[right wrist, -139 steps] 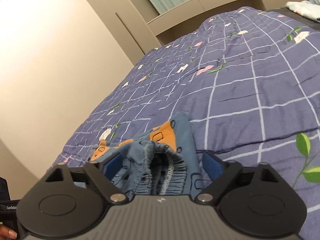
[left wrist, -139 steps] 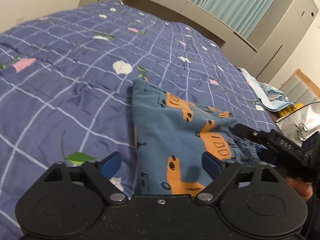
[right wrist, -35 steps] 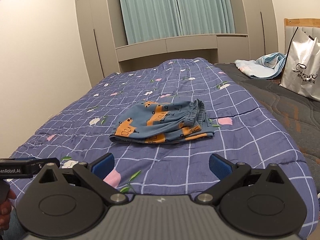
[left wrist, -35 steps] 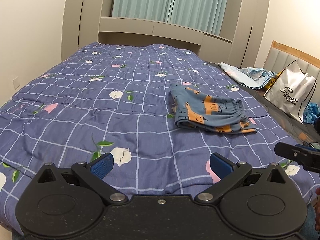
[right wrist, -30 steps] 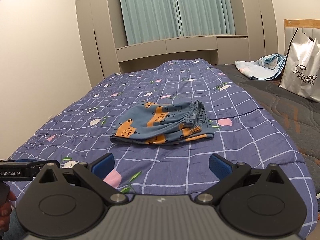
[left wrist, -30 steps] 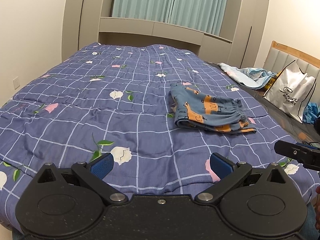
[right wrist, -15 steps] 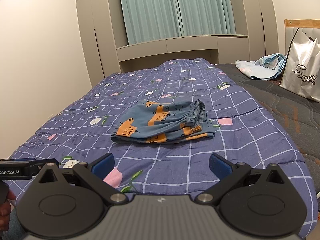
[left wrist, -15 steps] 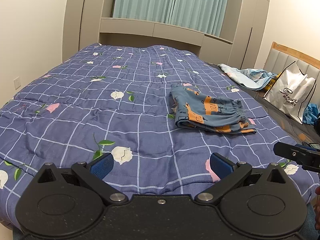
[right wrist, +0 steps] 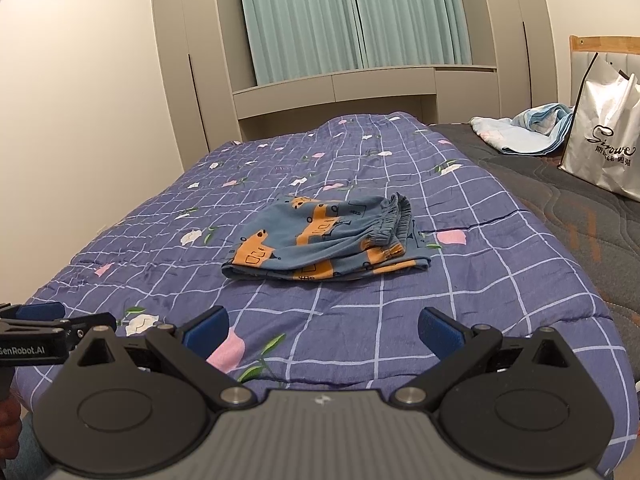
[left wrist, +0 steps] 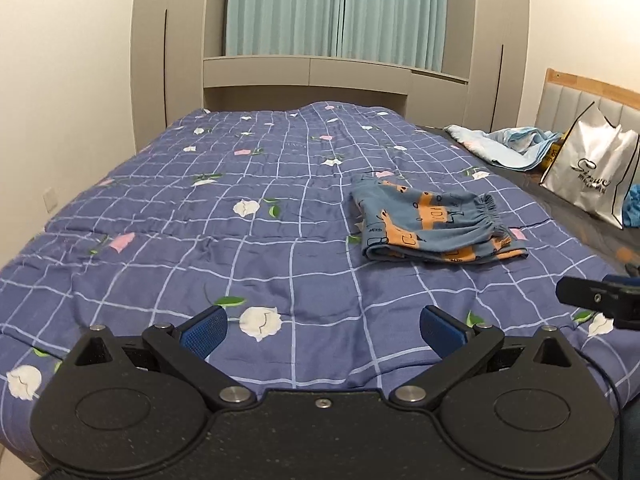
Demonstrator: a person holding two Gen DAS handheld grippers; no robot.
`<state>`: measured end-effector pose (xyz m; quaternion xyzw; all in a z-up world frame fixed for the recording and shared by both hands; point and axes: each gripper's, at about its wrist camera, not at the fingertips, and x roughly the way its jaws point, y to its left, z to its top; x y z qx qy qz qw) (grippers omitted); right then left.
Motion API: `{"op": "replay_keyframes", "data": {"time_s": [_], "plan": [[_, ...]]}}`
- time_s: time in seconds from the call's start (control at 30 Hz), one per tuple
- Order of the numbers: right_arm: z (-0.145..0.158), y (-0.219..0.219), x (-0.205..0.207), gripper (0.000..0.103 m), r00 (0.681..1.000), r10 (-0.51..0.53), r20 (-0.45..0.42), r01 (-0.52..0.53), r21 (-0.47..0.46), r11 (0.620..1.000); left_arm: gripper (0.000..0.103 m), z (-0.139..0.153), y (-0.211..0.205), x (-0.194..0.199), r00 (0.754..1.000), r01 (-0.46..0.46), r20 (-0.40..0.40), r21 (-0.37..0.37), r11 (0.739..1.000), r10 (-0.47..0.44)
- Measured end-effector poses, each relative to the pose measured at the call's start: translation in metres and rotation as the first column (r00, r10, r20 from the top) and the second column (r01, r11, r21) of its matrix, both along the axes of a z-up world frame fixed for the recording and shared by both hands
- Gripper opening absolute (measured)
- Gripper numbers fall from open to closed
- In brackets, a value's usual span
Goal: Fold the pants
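Observation:
The blue pants with orange prints (left wrist: 434, 226) lie folded into a compact bundle on the purple checked quilt (left wrist: 240, 240), right of the bed's middle. In the right wrist view the same pants (right wrist: 328, 240) rest straight ahead, elastic waistband to the right. My left gripper (left wrist: 322, 328) hangs open over the bed's near edge, well short of the pants, holding nothing. My right gripper (right wrist: 322, 330) is open too, back from the pants and empty. The other gripper's tip shows at each view's side edge.
A white shopping bag (left wrist: 588, 176) stands on the dark mattress (right wrist: 560, 200) at the right, by a wooden headboard. A light blue cloth heap (right wrist: 524, 128) lies behind it. Cabinets and teal curtains (left wrist: 336, 12) line the far wall; a bare wall is left.
Since 4.6 s ago both grippers have pulled back from the pants to the bed's near edge. Over the last second the views rose only slightly; the pants have not moved.

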<state>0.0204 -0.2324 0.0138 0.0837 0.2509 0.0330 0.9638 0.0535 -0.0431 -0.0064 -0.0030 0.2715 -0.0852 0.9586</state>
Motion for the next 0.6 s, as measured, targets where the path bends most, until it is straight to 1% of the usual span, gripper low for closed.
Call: {"op": "replay_keyframes", "data": {"time_s": [0.33, 0.6], "plan": [[-0.002, -0.002, 0.004, 0.103, 1.000, 0.001, -0.015, -0.001, -0.001, 1.000, 0.102, -0.003, -0.001, 0.003, 1.000, -0.007, -0.003, 0.003, 1.000, 0.007], [-0.007, -0.003, 0.010, 0.103, 0.999, 0.000, -0.034, 0.000, 0.003, 1.000, 0.102, -0.008, -0.002, 0.011, 1.000, -0.008, -0.024, 0.005, 1.000, 0.009]]}}
